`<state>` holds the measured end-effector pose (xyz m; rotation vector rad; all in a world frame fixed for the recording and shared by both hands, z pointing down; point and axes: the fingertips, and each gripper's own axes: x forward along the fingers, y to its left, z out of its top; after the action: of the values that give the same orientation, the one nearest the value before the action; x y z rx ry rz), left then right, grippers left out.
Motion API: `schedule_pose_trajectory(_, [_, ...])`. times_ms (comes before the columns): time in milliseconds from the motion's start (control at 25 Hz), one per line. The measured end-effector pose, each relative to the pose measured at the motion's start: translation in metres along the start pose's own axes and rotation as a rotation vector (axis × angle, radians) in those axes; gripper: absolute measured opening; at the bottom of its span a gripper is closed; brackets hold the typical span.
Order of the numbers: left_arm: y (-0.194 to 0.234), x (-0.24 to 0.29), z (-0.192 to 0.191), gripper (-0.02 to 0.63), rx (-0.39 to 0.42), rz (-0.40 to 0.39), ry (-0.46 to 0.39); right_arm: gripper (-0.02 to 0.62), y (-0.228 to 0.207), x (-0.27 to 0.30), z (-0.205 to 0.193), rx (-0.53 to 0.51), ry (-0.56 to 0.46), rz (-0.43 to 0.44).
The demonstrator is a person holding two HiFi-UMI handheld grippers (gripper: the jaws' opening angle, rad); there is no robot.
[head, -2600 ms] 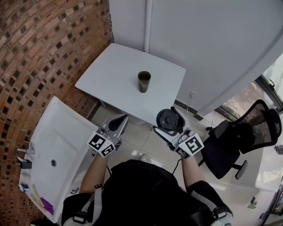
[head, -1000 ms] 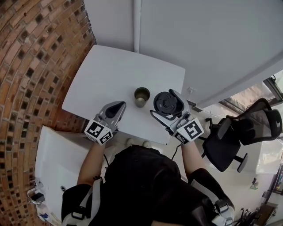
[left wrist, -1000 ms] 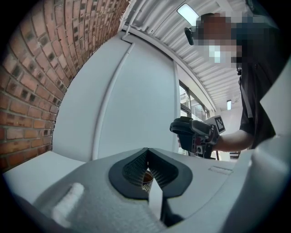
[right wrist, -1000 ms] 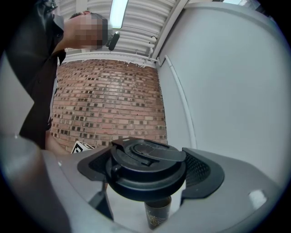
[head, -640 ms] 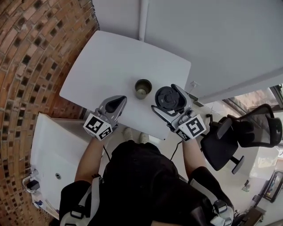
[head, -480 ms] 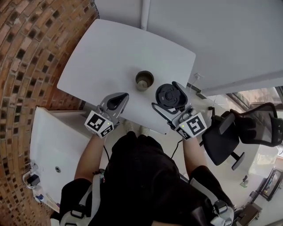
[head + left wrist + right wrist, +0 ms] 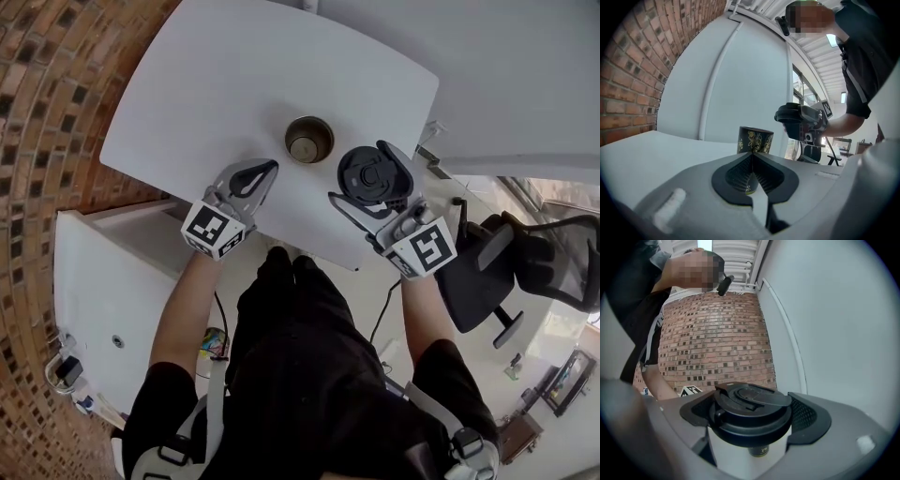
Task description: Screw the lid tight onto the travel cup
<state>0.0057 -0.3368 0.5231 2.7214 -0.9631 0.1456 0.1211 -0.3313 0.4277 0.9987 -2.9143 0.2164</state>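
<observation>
White table [image 7: 187, 94], cup [image 7: 309, 139] between clenched left tool [image 7: 269, 168] and right tool [image 7: 359, 172] grasping lid [image 7: 375, 178]

Head view looks steeply down; both gripper views look level, close, sharing the cup [image 7: 309, 139]

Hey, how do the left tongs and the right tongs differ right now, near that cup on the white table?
The left tongs are shut with nothing between them; the right tongs are clamped on the black lid. The left tongs sit to the left of the open cup, while the right tongs sit to its right, holding the lid beside the cup rather than over it. Both reach over the white table.
</observation>
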Motion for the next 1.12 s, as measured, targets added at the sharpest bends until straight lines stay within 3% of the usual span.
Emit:
schedule_pose_trajectory(160, [0.003,0.005,-0.013,0.014,-0.014,0.014,0.001,0.476,-0.003,-0.003,-0.011,0.023,-0.001,-0.009])
schedule_pose_trajectory(200, [0.002,0.007,-0.018,0.074,0.003,0.012,0.015,0.476,-0.003,-0.005,-0.013,0.03,-0.001,-0.01])
schedule_pose_trajectory(240, [0.0,0.01,-0.024,0.236,0.027,0.01,0.035,0.476,-0.003,-0.006,-0.015,0.035,0.0,-0.011])
schedule_pose_trajectory(320, [-0.003,0.018,-0.035,0.313,0.057,-0.007,0.071,0.476,-0.003,-0.008,-0.019,0.042,0.002,-0.013])
schedule_pose_trajectory(680, [0.001,0.058,-0.053,0.413,0.056,-0.065,0.065,0.476,-0.006,-0.008,-0.024,0.052,-0.001,-0.041])
schedule_pose_trajectory(1120, [-0.003,0.086,-0.044,0.408,0.116,-0.15,0.034,0.477,-0.015,0.0,-0.021,0.048,-0.017,-0.066])
